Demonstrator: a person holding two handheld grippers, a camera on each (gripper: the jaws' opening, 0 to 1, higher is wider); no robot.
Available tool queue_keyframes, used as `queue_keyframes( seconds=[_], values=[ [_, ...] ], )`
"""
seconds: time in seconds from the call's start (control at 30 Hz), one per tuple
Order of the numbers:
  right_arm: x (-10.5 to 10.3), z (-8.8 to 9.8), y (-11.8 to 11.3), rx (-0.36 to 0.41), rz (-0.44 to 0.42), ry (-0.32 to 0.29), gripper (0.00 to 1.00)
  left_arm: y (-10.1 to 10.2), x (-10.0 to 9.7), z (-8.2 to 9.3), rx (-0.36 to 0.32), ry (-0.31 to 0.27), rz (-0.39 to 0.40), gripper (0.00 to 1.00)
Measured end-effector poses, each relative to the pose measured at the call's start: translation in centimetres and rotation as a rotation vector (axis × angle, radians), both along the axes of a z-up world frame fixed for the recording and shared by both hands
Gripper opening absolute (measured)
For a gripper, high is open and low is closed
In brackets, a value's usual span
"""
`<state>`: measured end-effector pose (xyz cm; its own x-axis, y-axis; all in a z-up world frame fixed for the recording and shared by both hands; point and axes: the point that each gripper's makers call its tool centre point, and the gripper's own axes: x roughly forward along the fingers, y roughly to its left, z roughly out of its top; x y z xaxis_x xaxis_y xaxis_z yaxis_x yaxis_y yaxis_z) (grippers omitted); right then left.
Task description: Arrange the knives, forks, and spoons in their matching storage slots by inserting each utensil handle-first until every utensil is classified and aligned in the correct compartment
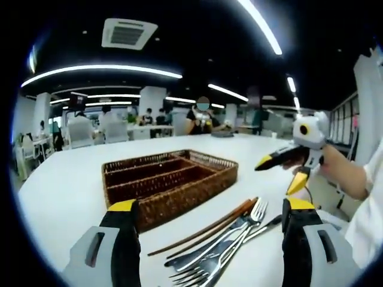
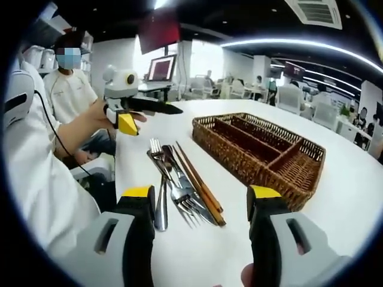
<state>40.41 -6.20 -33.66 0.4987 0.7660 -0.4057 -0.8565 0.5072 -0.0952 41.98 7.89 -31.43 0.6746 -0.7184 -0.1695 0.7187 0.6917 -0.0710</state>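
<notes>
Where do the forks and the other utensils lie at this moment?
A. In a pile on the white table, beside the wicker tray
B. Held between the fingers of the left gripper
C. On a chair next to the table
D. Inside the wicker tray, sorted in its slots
A: the forks lie heaped with the other utensils on the white table, beside the wicker tray, whose visible slots hold nothing.

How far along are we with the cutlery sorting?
Nothing looks sorted yet: the basket compartments that show hold no utensils. The forks, a spoon and the chopsticks lie piled on the table beside it. Nothing is in hand: the left gripper and right gripper both stand open and hold nothing. All of the sorting is left.
</notes>
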Motion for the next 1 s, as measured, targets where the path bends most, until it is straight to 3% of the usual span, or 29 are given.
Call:
queue_keyframes(
  seconds=[0.27,1.0],
  values=[
    [0.5,0.0,0.5,-0.037,0.022,-0.003,0.63,0.6,-0.2,-1.2,-0.004,0.026,0.009,1.0],
    [2.5,-0.3,3.1,-0.157,0.087,0.004,0.57,2.5,-0.5,-1.8,-0.005,0.029,0.034,1.0]
  ],
)
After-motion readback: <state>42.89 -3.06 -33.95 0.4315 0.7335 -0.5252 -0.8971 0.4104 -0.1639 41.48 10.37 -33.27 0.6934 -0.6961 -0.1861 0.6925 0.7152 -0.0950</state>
